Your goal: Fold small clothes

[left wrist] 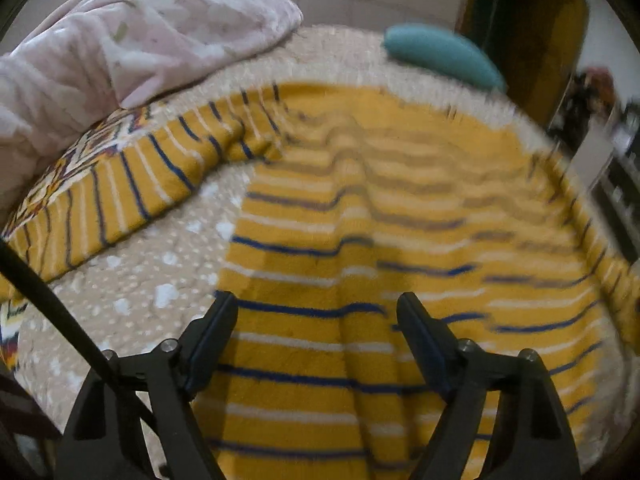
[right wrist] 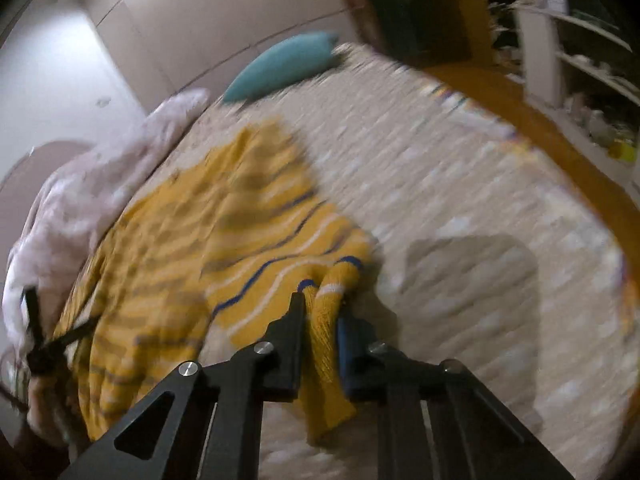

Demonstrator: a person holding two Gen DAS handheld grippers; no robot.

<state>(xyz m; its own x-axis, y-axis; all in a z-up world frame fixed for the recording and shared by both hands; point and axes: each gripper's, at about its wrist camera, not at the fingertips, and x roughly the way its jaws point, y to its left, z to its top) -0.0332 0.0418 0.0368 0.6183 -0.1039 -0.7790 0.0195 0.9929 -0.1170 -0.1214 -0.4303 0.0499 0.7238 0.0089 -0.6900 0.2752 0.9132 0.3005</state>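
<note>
A yellow sweater with blue and white stripes (left wrist: 380,220) lies spread on a beige dotted bedspread (left wrist: 132,280). My left gripper (left wrist: 316,304) is open and empty, hovering just above the sweater's lower body, one sleeve stretching away to its left. In the right wrist view the sweater (right wrist: 180,240) lies bunched to the left. My right gripper (right wrist: 322,304) is shut on a yellow fold of the sweater's edge and holds it lifted off the bedspread (right wrist: 460,200). Both views are blurred by motion.
A pink blanket (left wrist: 120,48) is piled at the far left of the bed. A teal pillow (left wrist: 444,56) lies at the far edge; it also shows in the right wrist view (right wrist: 280,66). Shelves (right wrist: 580,60) stand at the right beyond the bed.
</note>
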